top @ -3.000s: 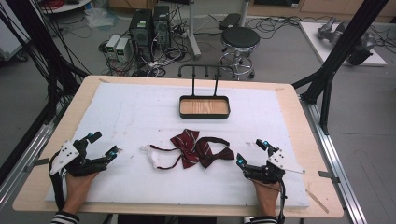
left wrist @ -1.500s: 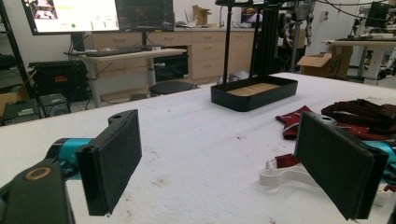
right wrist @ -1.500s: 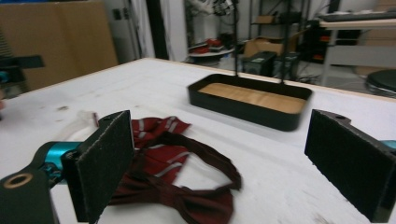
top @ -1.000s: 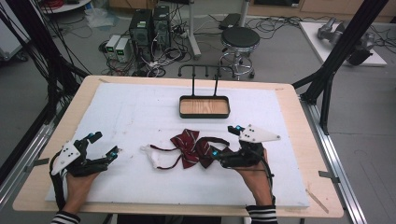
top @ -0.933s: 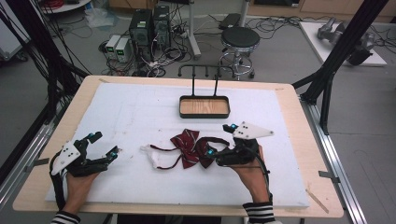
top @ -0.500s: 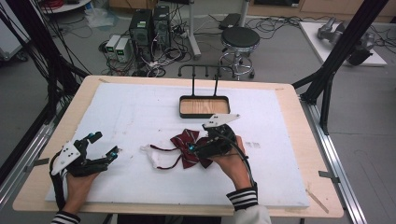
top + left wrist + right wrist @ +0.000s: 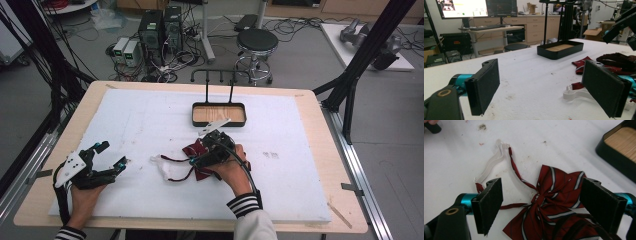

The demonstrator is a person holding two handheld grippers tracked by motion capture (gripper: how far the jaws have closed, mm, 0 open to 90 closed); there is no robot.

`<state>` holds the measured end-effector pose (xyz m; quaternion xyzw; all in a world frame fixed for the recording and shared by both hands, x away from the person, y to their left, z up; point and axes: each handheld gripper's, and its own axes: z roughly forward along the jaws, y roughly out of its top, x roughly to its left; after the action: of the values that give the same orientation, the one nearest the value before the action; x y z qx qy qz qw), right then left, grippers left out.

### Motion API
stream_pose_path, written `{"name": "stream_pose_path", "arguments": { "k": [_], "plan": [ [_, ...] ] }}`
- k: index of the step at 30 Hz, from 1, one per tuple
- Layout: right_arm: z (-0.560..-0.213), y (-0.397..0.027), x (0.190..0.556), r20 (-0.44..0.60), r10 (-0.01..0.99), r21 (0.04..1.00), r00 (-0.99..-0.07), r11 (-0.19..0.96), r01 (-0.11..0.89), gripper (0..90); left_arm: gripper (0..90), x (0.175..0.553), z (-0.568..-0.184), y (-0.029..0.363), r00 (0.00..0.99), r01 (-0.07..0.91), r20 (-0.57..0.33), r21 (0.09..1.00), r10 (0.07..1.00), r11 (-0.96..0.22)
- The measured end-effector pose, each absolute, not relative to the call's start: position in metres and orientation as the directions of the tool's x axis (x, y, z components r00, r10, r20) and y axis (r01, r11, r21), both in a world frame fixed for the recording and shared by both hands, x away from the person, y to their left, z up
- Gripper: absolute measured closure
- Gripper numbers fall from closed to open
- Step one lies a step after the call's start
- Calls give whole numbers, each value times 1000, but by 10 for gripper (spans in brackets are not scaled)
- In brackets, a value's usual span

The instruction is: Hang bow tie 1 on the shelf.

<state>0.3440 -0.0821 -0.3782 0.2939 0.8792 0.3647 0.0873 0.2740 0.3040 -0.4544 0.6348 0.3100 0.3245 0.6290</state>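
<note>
Nothing has been grasped yet: the striped bow tie (image 7: 554, 202) lies flat on the bench (image 7: 310, 170), framed by the wide-open, empty jaws of the right gripper (image 7: 541, 207) — the left gripper (image 7: 544, 92), also agape, is parked well apart.

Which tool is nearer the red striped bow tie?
Right. The right tool hangs open directly over the bow tie; the left tool sits open well off to its left.

Floor behind table: round black swivel stool (image 7: 256, 41), two black computer towers (image 7: 160, 26)
Far wall: lit monitor (image 7: 461, 8) on desk
</note>
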Motion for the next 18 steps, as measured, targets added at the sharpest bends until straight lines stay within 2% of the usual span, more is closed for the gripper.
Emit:
{"name": "stream_pose_path", "arguments": {
  "k": [18],
  "plan": [
    [-400, -55, 361, 64, 619, 513, -783, 652, 558, 397, 152, 274, -454, 304, 597, -15, 21, 1000, 802, -15]
  ]
}}
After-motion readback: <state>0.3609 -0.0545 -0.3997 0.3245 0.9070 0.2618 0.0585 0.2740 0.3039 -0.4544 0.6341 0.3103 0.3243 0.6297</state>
